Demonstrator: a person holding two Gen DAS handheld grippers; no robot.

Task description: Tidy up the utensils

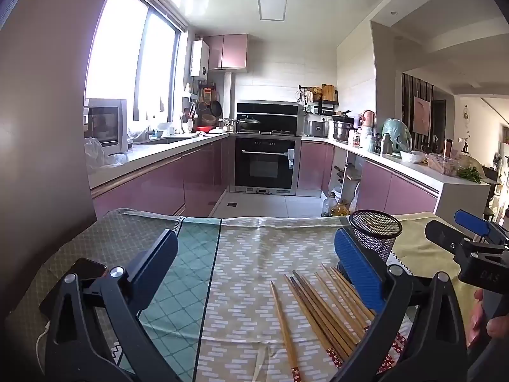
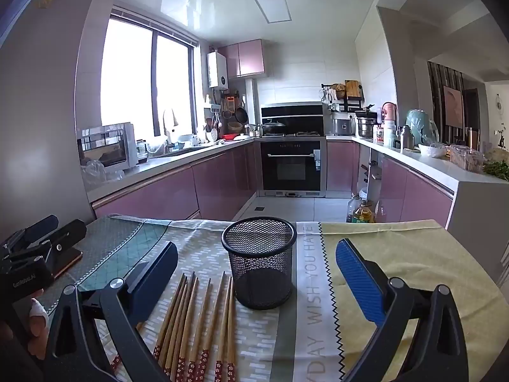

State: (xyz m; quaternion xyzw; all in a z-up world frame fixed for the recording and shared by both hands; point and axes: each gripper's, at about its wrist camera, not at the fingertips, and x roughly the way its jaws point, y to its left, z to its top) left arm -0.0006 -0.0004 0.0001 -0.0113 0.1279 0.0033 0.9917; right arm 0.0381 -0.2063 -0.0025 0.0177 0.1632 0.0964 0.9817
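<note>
Chopsticks (image 2: 197, 324) on tablecloth (image 2: 413, 254), just left of mesh holder (image 2: 259, 264)

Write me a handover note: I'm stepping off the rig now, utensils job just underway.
Left gripper: open, empty.
Right gripper: open, empty, facing the mesh cup.
Chopsticks: all lying loose on the tablecloth, just left of the cup.
Cup stands upright, seems empty.
Done: nothing placed yet.
Left: pick up the chopsticks and stand them in the cup.
</note>
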